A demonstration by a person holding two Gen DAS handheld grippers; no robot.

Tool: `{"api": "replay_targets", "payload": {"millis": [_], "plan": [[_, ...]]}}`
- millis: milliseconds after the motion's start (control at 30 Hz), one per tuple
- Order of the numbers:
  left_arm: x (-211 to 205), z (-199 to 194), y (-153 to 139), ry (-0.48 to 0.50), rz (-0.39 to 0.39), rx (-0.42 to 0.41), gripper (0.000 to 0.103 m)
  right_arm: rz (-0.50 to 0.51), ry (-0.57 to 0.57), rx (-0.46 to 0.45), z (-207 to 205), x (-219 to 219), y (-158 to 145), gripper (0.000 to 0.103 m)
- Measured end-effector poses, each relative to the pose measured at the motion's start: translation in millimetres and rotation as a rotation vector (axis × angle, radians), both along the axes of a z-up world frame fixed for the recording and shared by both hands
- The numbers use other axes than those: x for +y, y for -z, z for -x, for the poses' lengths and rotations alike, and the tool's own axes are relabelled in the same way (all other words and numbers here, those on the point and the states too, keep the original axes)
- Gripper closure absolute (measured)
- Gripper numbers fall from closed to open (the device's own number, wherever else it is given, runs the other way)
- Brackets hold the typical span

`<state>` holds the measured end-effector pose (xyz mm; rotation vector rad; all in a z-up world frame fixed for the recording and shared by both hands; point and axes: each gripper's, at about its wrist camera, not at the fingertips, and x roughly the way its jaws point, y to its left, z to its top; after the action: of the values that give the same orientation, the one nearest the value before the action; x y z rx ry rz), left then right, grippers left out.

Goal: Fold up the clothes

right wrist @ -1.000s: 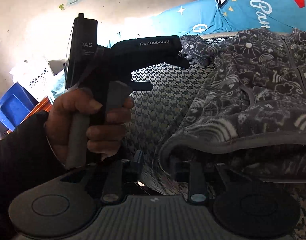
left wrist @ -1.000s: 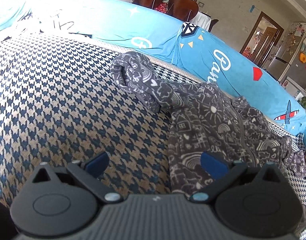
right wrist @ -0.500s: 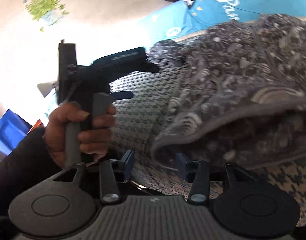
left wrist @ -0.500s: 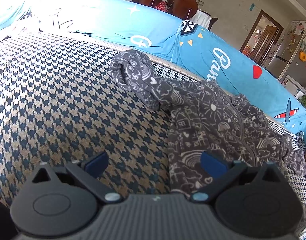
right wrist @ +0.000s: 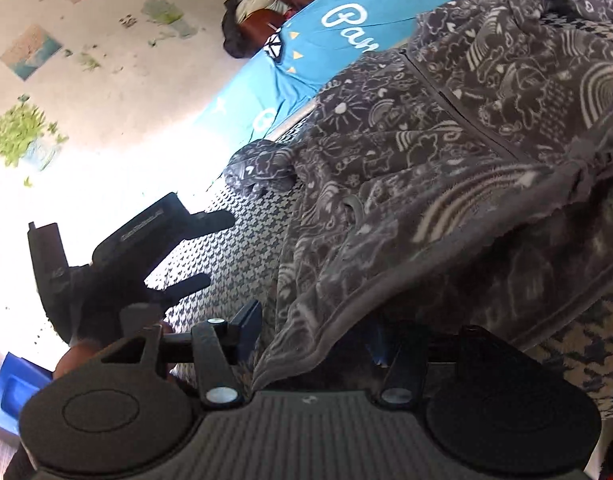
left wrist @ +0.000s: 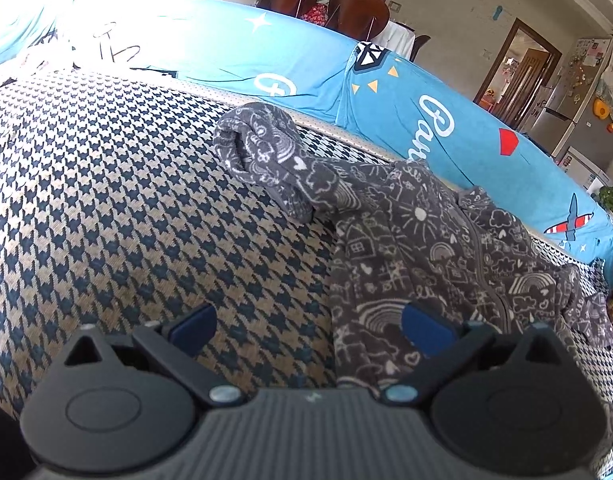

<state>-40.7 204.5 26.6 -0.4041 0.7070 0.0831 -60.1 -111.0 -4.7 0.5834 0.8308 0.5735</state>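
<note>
Release is the step in hand: the right gripper (right wrist: 310,336) jaws are opening, the grey jacket (right wrist: 446,168) hem slack between them. The left gripper (left wrist: 306,324) jaws gape, empty, the jacket edge just inside the right-hand jaw; next, regrip for folding.

Home living room, sofa (left wrist: 234,60), fridge (left wrist: 574,92), wooden door (left wrist: 518,72)

Sunlit living room with a patterned couch

A navy-and-tan houndstooth seat cover (left wrist: 106,200) meets a bright blue printed backrest throw (left wrist: 314,68); behind stand brown wooden chairs (left wrist: 358,12), a brown wooden doorway (left wrist: 518,68), a silver magnet-covered fridge (left wrist: 574,100) and pale walls (left wrist: 458,4).
</note>
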Motion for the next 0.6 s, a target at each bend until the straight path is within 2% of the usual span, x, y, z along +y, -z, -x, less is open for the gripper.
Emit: {"api": "replay_targets", "payload": {"millis": [33, 100, 200, 333, 433, 500, 533, 600], "plan": [[0.7, 0.8, -0.7, -0.002, 0.002, -0.003, 0.0, -0.001, -0.002, 0.01, -2.7, 2.5, 2.4, 0.069], [3.4, 2.7, -2.5, -0.014, 0.003, -0.009, 0.0, 0.003, -0.011, 0.027, -7.4, 9.5, 6.2, 0.093], [9.2, 6.7, -7.6, -0.049, -0.009, -0.028, 0.0, 0.009, -0.062, -0.031, -2.3, 24.5, -1.4, 0.094], [17.8, 15.9, -23.5, -0.123, -0.086, -0.095, 0.0, 0.014, -0.18, -0.132, 8.8, 49.1, -20.3, 0.094], [25.8, 21.8, -32.3, -0.162, -0.101, -0.128, 0.0, 0.021, -0.25, -0.183, 14.5, 67.0, -29.0, 0.094], [29.8, 23.7, -35.0, -0.183, -0.107, -0.135, 0.0, 0.011, -0.28, -0.187, 14.5, 77.3, -28.5, 0.094], [31.5, 23.7, -35.2, -0.189, -0.108, -0.133, 0.0, 0.015, -0.291, -0.183, 13.8, 82.2, -26.7, 0.091], [32.2, 21.6, -32.9, -0.181, -0.105, -0.113, 0.0, 0.062, -0.307, -0.168, 12.3, 91.0, -21.4, 0.087]]}}
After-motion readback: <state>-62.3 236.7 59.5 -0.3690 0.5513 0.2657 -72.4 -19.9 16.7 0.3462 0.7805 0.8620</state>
